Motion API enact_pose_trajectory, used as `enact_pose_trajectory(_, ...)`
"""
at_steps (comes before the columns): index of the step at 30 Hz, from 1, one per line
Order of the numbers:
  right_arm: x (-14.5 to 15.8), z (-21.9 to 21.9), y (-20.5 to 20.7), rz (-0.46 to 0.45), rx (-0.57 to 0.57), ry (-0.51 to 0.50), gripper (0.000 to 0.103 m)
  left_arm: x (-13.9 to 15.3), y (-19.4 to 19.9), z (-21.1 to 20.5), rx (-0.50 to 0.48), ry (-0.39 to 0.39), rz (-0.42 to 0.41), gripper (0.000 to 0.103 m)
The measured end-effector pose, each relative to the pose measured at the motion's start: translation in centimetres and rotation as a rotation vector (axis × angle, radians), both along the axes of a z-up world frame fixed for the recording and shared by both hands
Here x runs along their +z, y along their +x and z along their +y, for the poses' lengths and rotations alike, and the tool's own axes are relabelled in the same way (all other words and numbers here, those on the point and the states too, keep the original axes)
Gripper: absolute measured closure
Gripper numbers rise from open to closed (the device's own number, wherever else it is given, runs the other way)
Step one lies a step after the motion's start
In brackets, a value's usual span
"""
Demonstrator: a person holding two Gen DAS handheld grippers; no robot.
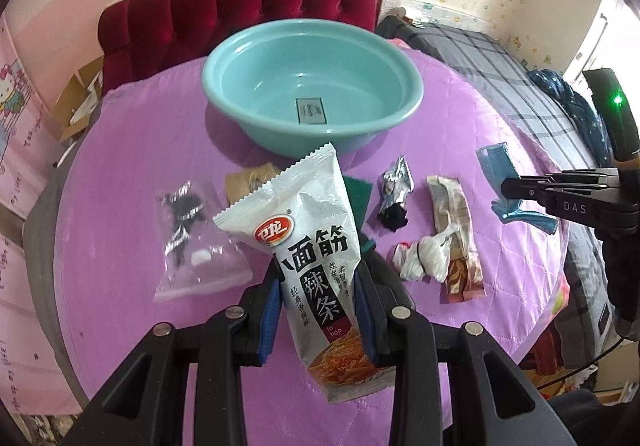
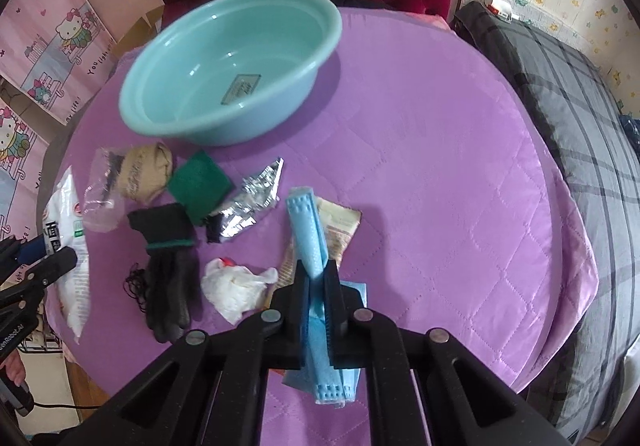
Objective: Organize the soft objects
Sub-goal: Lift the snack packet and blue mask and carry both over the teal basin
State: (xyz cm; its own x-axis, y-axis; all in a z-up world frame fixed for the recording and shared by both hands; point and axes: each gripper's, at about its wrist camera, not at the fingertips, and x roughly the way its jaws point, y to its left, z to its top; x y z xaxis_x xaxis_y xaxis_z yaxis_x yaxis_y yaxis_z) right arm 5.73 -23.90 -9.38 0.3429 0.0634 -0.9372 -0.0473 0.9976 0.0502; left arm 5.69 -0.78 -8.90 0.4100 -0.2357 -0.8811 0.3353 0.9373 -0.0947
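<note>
My left gripper [image 1: 318, 278] is shut on a white snack bag [image 1: 304, 230] with black lettering, lifted above the purple quilted table [image 1: 132, 174]. My right gripper [image 2: 318, 274] is shut on a folded blue face mask [image 2: 306, 230], also raised off the table. The mask [image 1: 494, 162] and right gripper [image 1: 508, 188] show at the right of the left wrist view. A teal basin [image 1: 312, 86] [image 2: 228, 66] stands empty at the far side. The snack bag [image 2: 66, 238] appears at the left edge of the right wrist view.
On the cloth lie a clear zip bag [image 1: 196, 242], a tan bundle [image 2: 146, 174], a green scouring pad [image 2: 198, 184], a silver foil wrapper [image 2: 252, 198], a black glove [image 2: 166, 266], a white plastic bag [image 2: 236, 286] and a snack packet [image 1: 454, 234]. A red chair [image 1: 240, 10] stands behind.
</note>
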Motion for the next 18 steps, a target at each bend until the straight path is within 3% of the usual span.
enact_pose_trajectory(18,5.6,2.7,5.0,-0.081,0.034,0.047,0.098,3.9,6.0,-1.9,-0.080,0.008,-0.080,0.067)
